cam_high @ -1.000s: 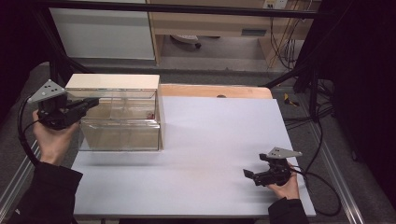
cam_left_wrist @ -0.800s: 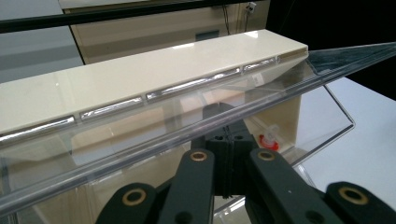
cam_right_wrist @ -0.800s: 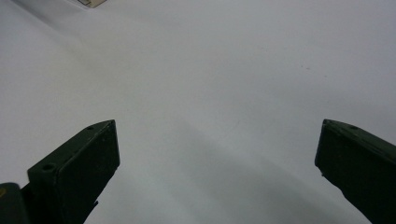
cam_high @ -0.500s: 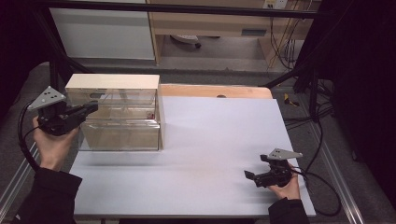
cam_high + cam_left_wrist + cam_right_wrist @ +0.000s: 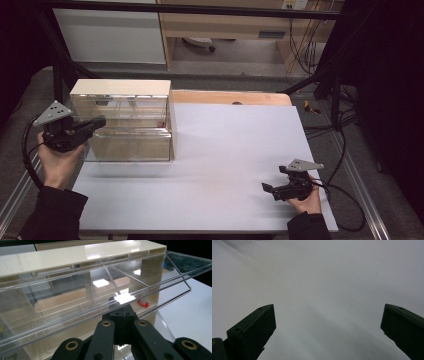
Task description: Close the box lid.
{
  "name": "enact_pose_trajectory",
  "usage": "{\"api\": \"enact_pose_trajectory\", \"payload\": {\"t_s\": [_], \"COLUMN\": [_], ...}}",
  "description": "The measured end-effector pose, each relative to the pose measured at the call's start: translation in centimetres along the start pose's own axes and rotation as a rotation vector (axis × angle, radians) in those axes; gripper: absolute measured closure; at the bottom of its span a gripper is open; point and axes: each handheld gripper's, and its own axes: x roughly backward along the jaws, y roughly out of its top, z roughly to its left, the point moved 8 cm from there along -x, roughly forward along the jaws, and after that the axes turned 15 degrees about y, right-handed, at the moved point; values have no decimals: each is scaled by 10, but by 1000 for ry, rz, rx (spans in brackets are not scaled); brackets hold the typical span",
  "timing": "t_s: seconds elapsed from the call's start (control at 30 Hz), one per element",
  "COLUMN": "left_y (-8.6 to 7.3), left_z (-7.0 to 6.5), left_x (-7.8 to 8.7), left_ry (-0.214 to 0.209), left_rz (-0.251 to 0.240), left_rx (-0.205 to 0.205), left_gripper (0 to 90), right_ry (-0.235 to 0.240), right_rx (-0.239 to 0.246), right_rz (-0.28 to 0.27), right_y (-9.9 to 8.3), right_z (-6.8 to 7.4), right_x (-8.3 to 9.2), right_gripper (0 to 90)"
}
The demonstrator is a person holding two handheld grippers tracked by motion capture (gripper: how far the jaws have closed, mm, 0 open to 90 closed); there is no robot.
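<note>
A clear acrylic drawer cabinet [image 5: 125, 127] with a cream frame stands at the table's left side. A small red and white thing [image 5: 143, 303] lies inside its upper clear drawer [image 5: 75, 297], seen in the high view as a red speck [image 5: 161, 123]. My left gripper [image 5: 100, 121] is level at the cabinet's left front, jaws shut, tips [image 5: 122, 312] right under the drawer's clear front lip. Glare hides whether they pinch the lip. My right gripper [image 5: 270, 191] rests low over the white table near the front right, open with nothing between its fingers [image 5: 252, 327].
The white tabletop [image 5: 235, 145] stretches right of the cabinet. A wooden board [image 5: 230, 97] runs along its far edge. Black frame bars and cables [image 5: 345, 150] flank the table. A cable trails from each gripper.
My left gripper has drifted slightly down and toward the near side at the cabinet's left front. The right gripper has stayed in place.
</note>
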Motion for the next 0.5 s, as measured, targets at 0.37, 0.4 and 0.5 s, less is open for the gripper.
{"api": "enact_pose_trajectory", "payload": {"t_s": [0.37,0.4,0.5], "left_y": [-14,-16,-24], "left_z": [0,-1,-2], "left_x": [-1,-1,-2], "left_ry": [5,4,-7], "left_rz": [22,26,35], "left_rx": [-9,-11,-8], "left_gripper": [900,900,900], "right_ry": [-6,-5,-7], "right_rx": [6,3,8], "right_rz": [8,10,9], "right_y": [-1,-1,-1], "right_z": [-1,0,-1], "right_x": [0,0,0], "right_gripper": [5,5,5]}}
